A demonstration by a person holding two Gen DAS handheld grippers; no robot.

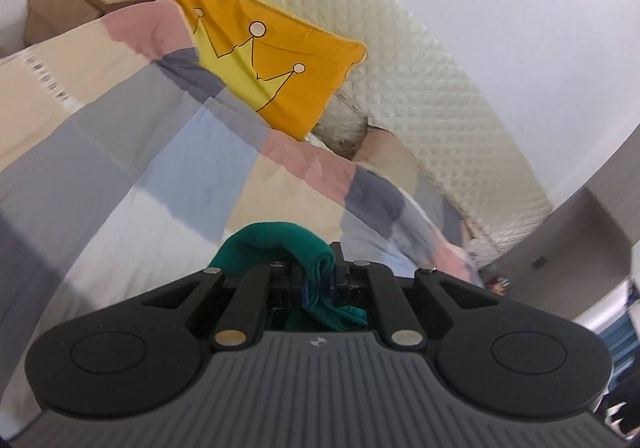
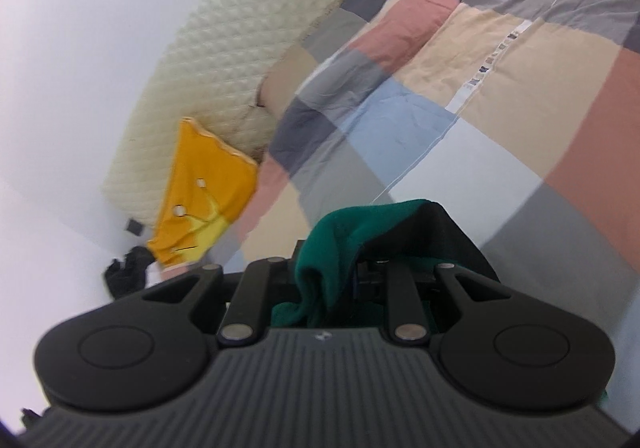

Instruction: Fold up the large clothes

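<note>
Green garment [image 1: 276, 244] bunches inside both the left gripper [image 1: 318, 272] and right gripper [image 2: 340, 272].

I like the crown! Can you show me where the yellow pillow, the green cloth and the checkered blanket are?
yellow pillow [image 1: 280, 60]: left wrist view, on the crown print.
green cloth [image 2: 344, 244]: right wrist view, bunched fold between the fingers.
checkered blanket [image 2: 520, 88]: right wrist view, a beige square.

The left black two-finger tool [image 1: 320, 272] is tipped so that its camera looks out along the fingers at a slant, its jaws drawn close together and clamped on a bunched fold of dark green knit cloth [image 1: 276, 244], which bulges up over the fingertips and trails back between the linkage bars. The right black two-finger tool [image 2: 344, 268] is tilted the other way, its jaws likewise pinched on the same green cloth, which drapes over its right finger.
</note>
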